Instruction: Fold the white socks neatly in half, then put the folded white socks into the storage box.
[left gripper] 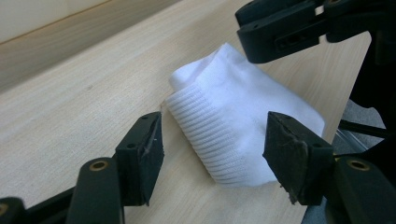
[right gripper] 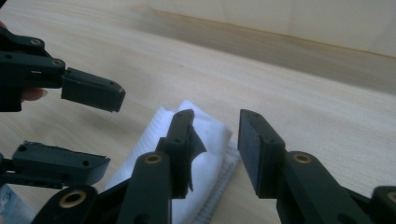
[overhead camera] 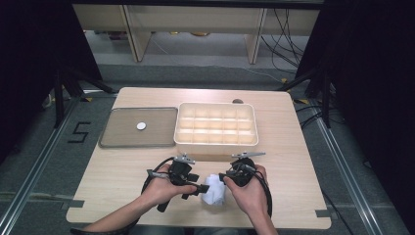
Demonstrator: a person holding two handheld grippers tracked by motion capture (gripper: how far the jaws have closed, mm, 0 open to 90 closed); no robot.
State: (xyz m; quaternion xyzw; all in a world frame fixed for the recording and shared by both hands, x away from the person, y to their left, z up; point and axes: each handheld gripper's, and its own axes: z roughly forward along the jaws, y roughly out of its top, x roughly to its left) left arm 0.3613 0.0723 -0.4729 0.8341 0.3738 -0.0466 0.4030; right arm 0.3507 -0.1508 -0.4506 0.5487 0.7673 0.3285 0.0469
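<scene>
White folded sock [overhead camera: 214, 192] lies between both open claws.

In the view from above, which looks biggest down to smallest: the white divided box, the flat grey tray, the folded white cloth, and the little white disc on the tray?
1. White divided box and grey tray: they look about alike, too close to rank.
2. Folded white cloth, partly hidden by the grippers.
3. Little white disc, clearly the smallest.
</scene>
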